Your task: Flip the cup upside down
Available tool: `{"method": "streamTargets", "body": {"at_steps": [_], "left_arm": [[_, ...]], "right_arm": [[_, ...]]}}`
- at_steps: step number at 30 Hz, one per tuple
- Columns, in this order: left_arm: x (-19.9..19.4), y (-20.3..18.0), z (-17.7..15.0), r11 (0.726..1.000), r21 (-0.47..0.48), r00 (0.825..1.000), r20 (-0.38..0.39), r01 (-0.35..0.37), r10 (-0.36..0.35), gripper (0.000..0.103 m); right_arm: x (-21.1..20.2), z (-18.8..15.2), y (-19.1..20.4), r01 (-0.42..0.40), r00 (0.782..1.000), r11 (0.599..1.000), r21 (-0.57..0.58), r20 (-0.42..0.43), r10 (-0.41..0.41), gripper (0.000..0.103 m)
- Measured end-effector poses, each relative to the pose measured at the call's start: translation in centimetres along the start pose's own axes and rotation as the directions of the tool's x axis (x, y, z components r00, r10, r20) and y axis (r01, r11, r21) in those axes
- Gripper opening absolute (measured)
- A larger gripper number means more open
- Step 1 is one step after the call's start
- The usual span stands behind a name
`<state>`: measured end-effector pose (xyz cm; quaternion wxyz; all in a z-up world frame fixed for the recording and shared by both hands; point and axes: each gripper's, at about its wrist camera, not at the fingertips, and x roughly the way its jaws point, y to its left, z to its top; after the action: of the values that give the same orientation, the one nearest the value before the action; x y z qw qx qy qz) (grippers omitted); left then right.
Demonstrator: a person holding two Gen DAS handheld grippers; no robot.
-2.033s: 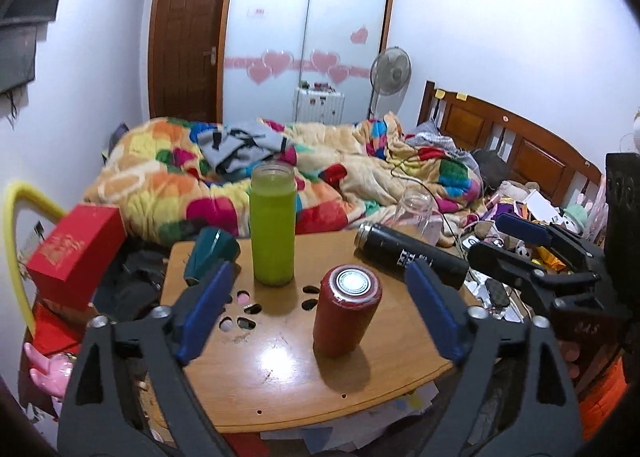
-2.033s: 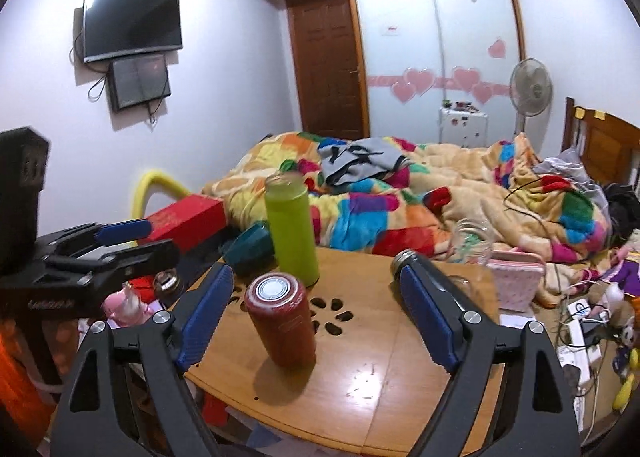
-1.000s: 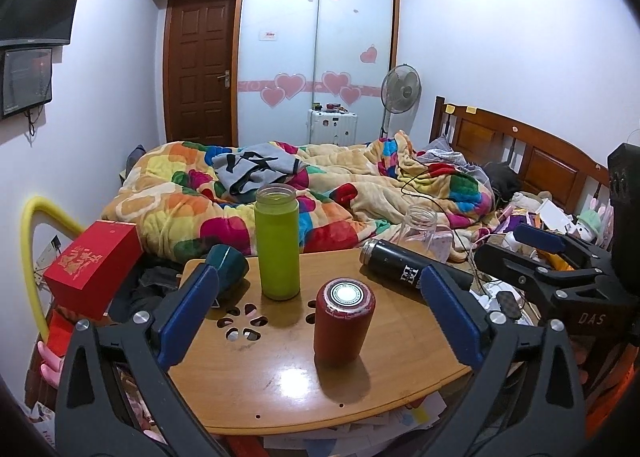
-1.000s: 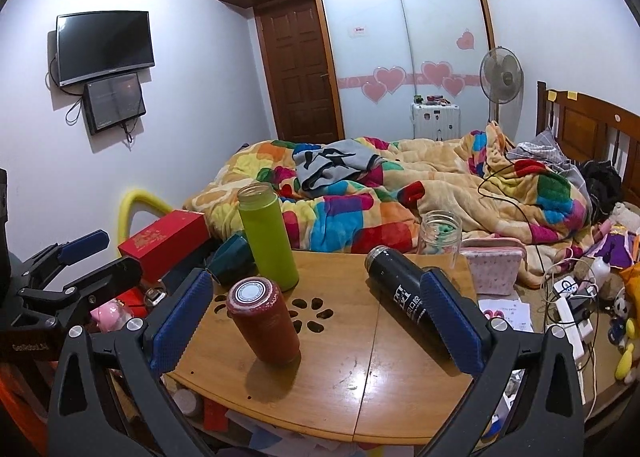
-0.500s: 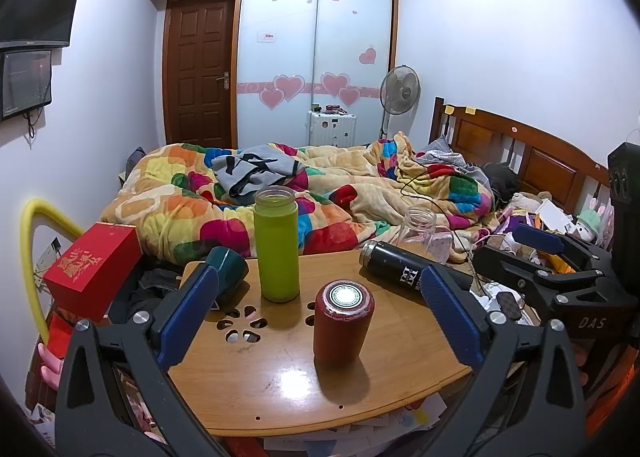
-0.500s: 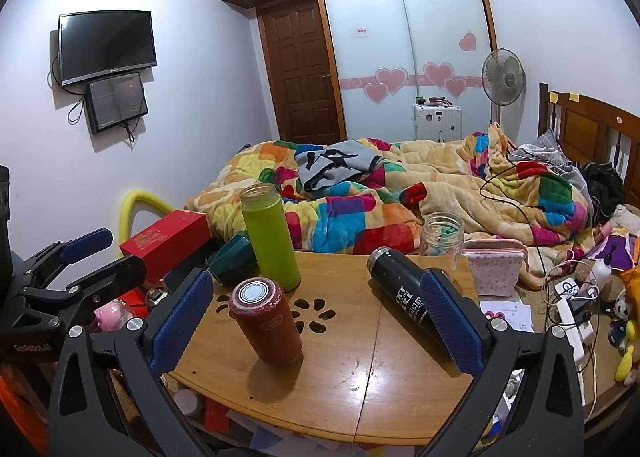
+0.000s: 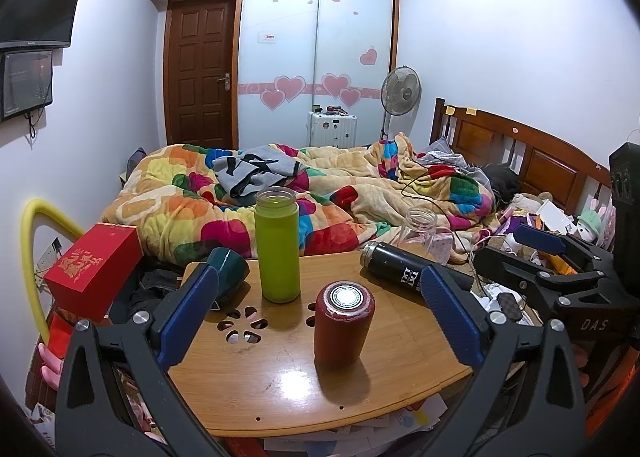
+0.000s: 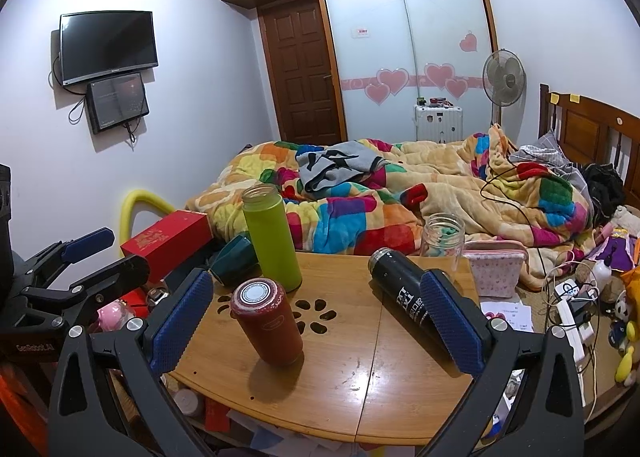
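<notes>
A red cup (image 7: 343,324) stands on the wooden table (image 7: 276,385) with a round silver-white end up; it also shows in the right wrist view (image 8: 267,321). A green cup (image 7: 277,244) stands upright behind it, also seen in the right wrist view (image 8: 273,237). A black flask (image 7: 396,266) lies on its side at the right (image 8: 400,299). A dark teal cup (image 7: 229,269) lies on its side at the table's left edge. My left gripper (image 7: 316,315) is open and empty, framing the red cup from a distance. My right gripper (image 8: 316,321) is open and empty.
A clear glass jar (image 8: 443,238) stands at the table's far right edge beside a pink pouch (image 8: 498,269). A red box (image 7: 94,269) sits left of the table. A bed with a colourful blanket (image 7: 320,197) lies behind. Toys and cables clutter the right side (image 8: 576,297).
Both grippers have pulled back and risen from the table, so the cups look smaller and further off. No cup has moved. Both grippers stay open.
</notes>
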<state>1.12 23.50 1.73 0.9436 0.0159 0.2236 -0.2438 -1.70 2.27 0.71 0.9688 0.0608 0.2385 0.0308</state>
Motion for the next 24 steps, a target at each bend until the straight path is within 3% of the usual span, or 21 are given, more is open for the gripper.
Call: {"method": "streamTargets", "body": {"at_steps": [24], "left_arm": [[-0.18,-0.33,0.79,1.0,0.006,1.0,0.018,0.014,-0.014,0.103]], "right_arm": [[-0.23,0.13,0.06,0.0,1.0,1.0,0.001,0.006,0.0,0.103]]}}
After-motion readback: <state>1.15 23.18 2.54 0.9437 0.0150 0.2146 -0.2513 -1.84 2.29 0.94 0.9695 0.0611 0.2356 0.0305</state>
